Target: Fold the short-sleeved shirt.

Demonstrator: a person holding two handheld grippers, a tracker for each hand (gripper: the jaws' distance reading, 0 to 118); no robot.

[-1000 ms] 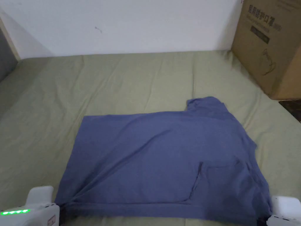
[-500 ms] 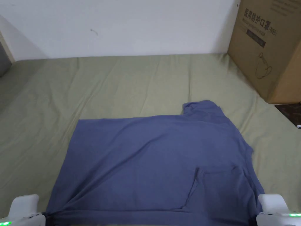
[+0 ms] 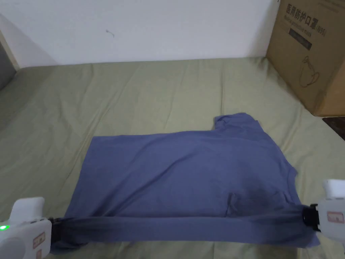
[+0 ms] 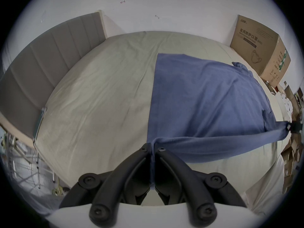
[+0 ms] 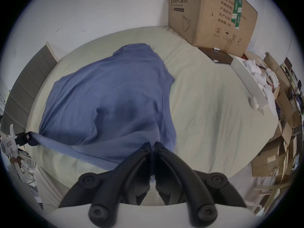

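Observation:
A blue short-sleeved shirt point(image 3: 182, 172) lies on the green bed sheet point(image 3: 134, 94), one sleeve point(image 3: 236, 123) pointing to the far right. Its near edge is lifted off the sheet and pulled taut between both grippers. My left gripper point(image 3: 55, 227) is shut on the near left corner of the shirt point(image 4: 205, 100); cloth runs between its jaws point(image 4: 153, 146). My right gripper point(image 3: 308, 216) is shut on the near right corner of the shirt point(image 5: 107, 100), with cloth pinched at its tips point(image 5: 152, 145). The left gripper point(image 5: 24, 137) also appears at the far left of the right gripper view.
A large cardboard box point(image 3: 310, 50) stands at the bed's far right corner. A grey padded headboard point(image 4: 49, 63) borders the left side. A dark flat box point(image 5: 215, 56) lies beside the cardboard box, with more cartons and white items point(image 5: 271, 132) past the bed's right edge.
Both grippers have risen and lifted the shirt's near edge off the sheet, stretching it into a taut band. The right gripper has come up more than the left.

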